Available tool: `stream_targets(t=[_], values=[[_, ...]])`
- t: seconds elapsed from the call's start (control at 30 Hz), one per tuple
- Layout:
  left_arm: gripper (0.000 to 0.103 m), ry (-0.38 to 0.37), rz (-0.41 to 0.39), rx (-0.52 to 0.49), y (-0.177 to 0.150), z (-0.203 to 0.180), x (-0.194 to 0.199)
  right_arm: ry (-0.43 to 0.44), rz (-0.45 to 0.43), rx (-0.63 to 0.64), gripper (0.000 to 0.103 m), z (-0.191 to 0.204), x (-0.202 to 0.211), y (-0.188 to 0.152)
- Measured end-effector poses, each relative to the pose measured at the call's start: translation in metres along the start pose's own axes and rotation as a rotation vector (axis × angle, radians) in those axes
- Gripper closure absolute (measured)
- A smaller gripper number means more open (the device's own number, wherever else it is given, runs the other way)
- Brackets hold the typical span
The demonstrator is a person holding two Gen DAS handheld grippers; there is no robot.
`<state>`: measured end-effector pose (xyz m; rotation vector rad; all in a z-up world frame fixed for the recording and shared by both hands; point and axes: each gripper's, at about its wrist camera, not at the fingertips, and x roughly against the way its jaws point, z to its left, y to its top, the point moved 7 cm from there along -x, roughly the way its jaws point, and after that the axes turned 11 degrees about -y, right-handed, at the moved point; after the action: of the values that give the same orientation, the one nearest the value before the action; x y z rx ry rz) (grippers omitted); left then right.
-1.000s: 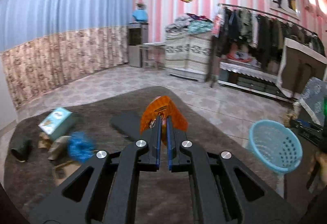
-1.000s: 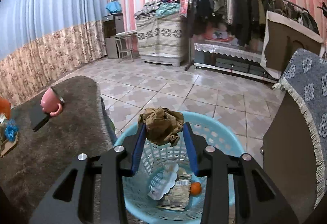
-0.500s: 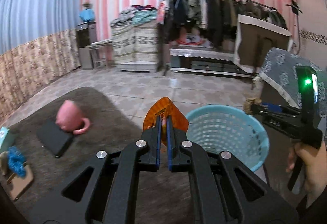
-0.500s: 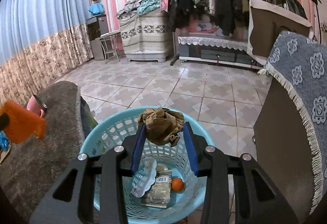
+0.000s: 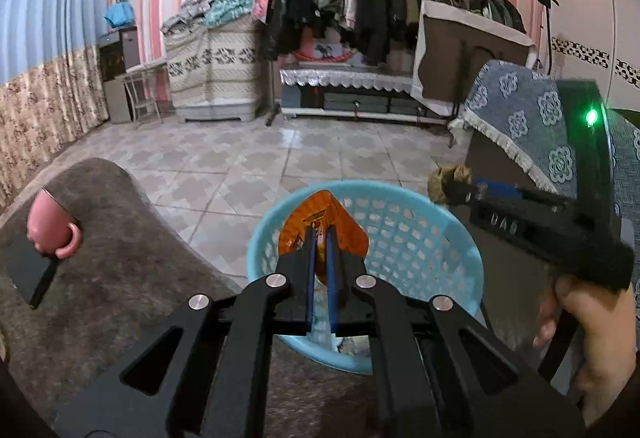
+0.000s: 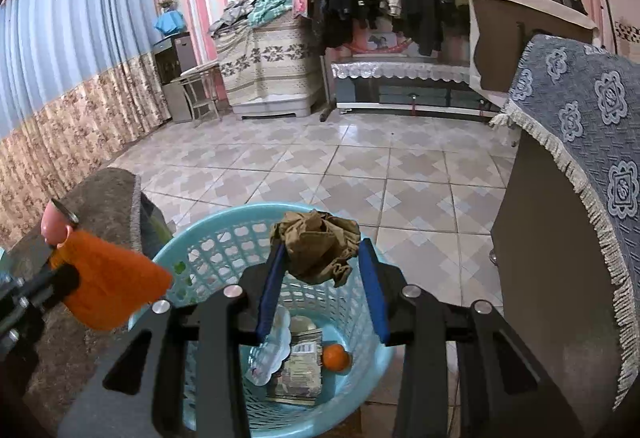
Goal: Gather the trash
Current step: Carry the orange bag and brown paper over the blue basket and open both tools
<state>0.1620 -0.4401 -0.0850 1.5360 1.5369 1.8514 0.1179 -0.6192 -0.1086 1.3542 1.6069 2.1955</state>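
The pink mug [image 5: 52, 228] lies on its side on a dark flat item near the far left edge of the brown-covered surface [image 5: 120, 262], well behind the action now. Over the past second the left tongs [image 5: 319, 234], pinched nearly shut on an orange wrapper [image 5: 324, 222], have swung from above the surface to over the blue basket [image 5: 416, 234], which stands on the floor just off the surface's right edge. The right tongs [image 6: 320, 258], part-way open around a crumpled brown wad [image 6: 316, 248], hang over the same basket. Both pieces look ready to drop in with the trash already at the bottom.
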Motion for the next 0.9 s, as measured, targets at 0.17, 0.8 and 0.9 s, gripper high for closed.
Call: stream_targets(t=[0.17, 0.8, 0.9], values=[[0.099, 0.016, 0.025, -0.01, -0.008, 0.003, -0.012, -0.001, 0.012, -0.025, 0.065, -0.007, -0.005, -0.003], [0.06, 0.084, 0.03, 0.061, -0.004, 0.043, -0.033, 0.01, 0.03, 0.016, 0.065, 0.01, -0.012, -0.006], [0.05, 0.113, 0.017, 0.068, -0.002, 0.052, -0.027, 0.009, 0.03, 0.018, 0.065, 0.011, -0.012, -0.006]])
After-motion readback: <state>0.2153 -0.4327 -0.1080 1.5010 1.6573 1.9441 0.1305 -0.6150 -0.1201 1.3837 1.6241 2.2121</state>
